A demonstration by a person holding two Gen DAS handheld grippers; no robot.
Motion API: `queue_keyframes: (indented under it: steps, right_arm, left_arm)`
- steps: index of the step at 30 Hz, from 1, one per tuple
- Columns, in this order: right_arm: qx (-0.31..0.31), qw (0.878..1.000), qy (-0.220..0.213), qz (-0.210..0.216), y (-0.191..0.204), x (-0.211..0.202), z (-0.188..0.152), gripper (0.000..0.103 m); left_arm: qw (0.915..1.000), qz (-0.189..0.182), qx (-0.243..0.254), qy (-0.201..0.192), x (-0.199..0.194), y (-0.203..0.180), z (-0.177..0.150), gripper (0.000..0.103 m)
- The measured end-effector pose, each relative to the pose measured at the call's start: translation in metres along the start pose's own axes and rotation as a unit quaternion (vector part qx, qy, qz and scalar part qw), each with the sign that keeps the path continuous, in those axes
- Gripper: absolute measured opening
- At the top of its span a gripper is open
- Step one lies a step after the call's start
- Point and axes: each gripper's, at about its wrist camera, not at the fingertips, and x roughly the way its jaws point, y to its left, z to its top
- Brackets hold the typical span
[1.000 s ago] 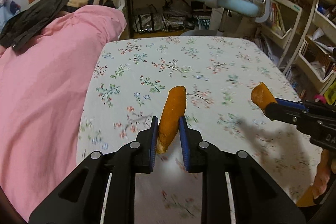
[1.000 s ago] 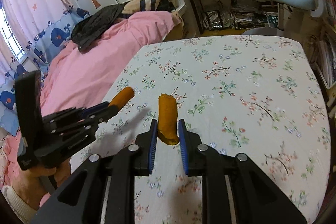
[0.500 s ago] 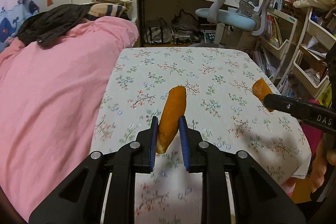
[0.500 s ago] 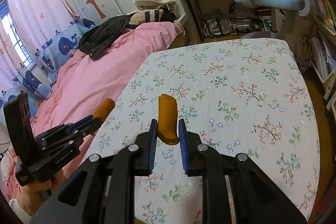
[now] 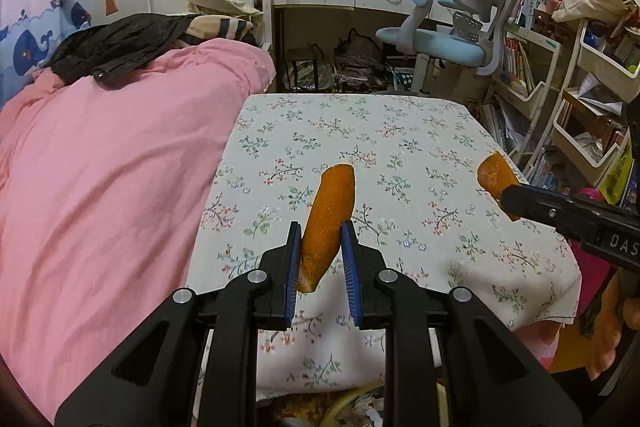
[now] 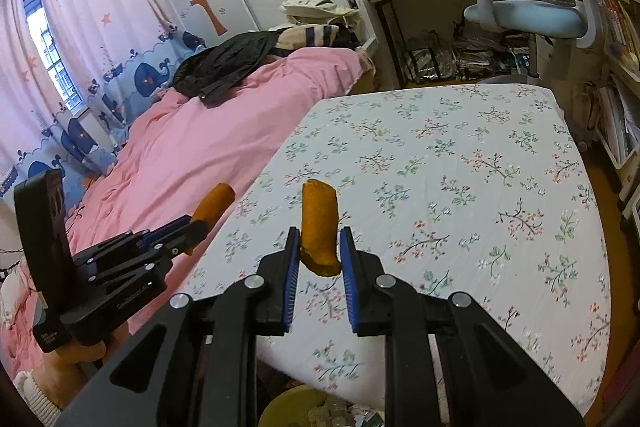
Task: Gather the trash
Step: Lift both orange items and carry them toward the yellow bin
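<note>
A: What is seen around the grippers?

B: A flowered tablecloth [image 5: 400, 131] is spread over the table, with a pink quilt [image 5: 100, 167] heaped just beside it. A blue desk chair [image 5: 440, 43] is parked beyond the far edge, and crowded white shelves [image 5: 592, 99] are ranged to the right. Nothing is laid on the cloth itself.

A: And the trash?

B: A long orange peel [image 5: 328, 219] is pinched between the pads of the left gripper [image 5: 320, 251] and held off the cloth. A shorter orange peel [image 6: 320, 227] is clamped likewise in the right gripper [image 6: 320, 255].

A: What is shown by one view only?

B: Whale-print curtains [image 6: 148, 75] and a hand [image 6: 80, 355] under the left gripper are caught by the right wrist view alone. A yellowish rim [image 6: 288, 407] below the table edge is seen there too, though what it belongs to cannot be told.
</note>
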Motion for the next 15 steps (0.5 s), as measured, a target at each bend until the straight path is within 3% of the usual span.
queue_keyframes:
  steps: [15]
  right_arm:
    - [-0.009,0.999,0.033,0.015,0.026,-0.027,-0.069,0.021]
  left_arm:
    - [0.9999,-0.004,-0.011,0.0,-0.025,0.004,-0.024,0.019]
